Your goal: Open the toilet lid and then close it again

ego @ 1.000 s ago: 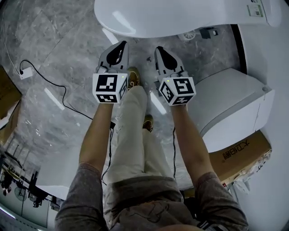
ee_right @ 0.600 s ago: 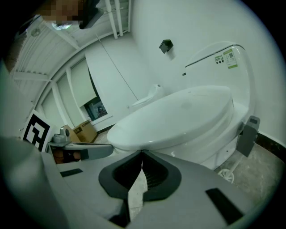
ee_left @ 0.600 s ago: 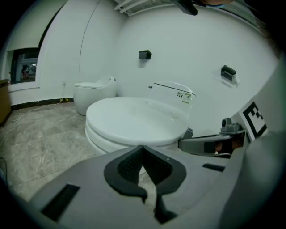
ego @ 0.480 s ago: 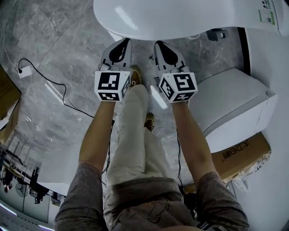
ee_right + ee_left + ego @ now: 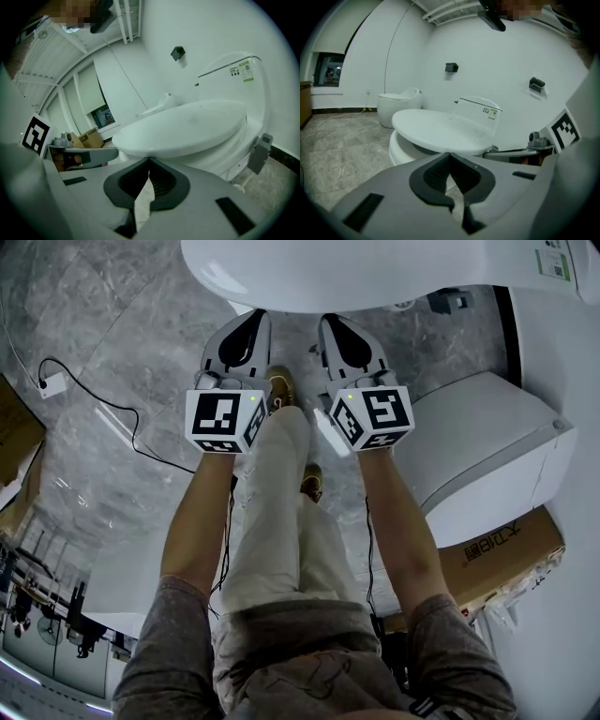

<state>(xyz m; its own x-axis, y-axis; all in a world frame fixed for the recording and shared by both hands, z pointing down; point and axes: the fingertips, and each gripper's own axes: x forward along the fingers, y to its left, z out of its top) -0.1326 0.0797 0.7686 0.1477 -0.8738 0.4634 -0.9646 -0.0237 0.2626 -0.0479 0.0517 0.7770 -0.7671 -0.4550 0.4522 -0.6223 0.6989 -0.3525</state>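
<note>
The white toilet lid lies down over the bowl at the top of the head view. My left gripper and right gripper point at its front edge side by side, tips just short of the rim, both shut and empty. In the left gripper view the lid spreads flat just beyond the left gripper. In the right gripper view the lid's front edge sits right above the right gripper. Neither gripper touches the lid as far as I can see.
The person's legs and shoes stand between the grippers on the grey marble floor. A second white toilet and a cardboard box stand at the right. A black cable runs across the floor at the left.
Both grippers have crept a little closer to the lid's front edge. Their jaws have stayed shut and the lid has not moved.
</note>
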